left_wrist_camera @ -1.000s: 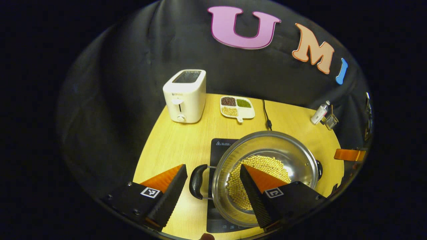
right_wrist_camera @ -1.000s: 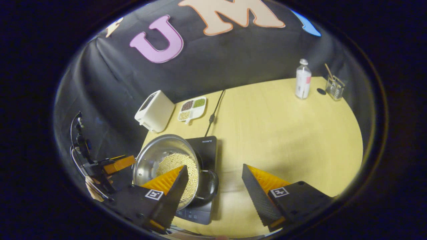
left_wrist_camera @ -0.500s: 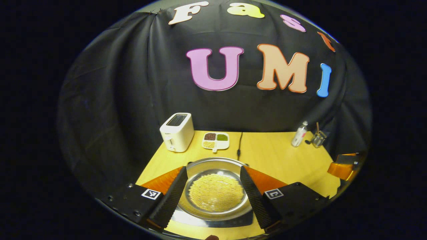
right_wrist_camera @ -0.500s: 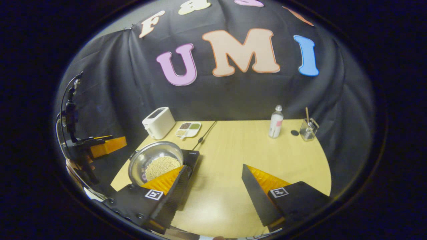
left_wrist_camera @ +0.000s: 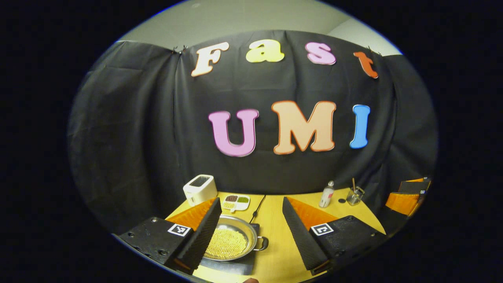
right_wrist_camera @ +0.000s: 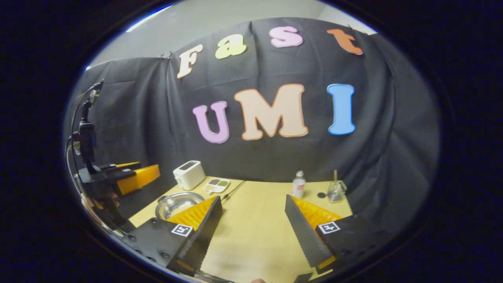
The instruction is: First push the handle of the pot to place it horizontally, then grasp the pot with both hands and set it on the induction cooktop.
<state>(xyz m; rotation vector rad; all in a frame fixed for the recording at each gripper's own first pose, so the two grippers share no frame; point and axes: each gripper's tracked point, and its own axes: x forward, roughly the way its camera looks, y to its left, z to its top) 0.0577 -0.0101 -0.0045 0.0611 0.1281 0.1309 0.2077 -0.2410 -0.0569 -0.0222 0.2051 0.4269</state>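
Yellow wooden table (left_wrist_camera: 275,251) sits low in both views, largest item. Your round stainless-steel pot (left_wrist_camera: 232,241), lower centre-left of the left gripper view, rests on the flat black induction cooktop (left_wrist_camera: 235,265); pale beans cover its bottom, one loop handle (left_wrist_camera: 262,243) points frame-right. In the right gripper view the pot (right_wrist_camera: 175,202) is at lower left, partly behind a finger.

Left gripper (left_wrist_camera: 249,232): jaws wide, holding nothing, clear of the pot. Right gripper (right_wrist_camera: 253,232): jaws wide too, nothing between them, bare table under it.

Behind the pot: white toaster (left_wrist_camera: 199,189), then white divided dish of beans (left_wrist_camera: 235,201) just beside it, black power cord (left_wrist_camera: 257,206). Frame-right: small white bottle (left_wrist_camera: 326,194), clear glass with a stick (left_wrist_camera: 355,195) near it.
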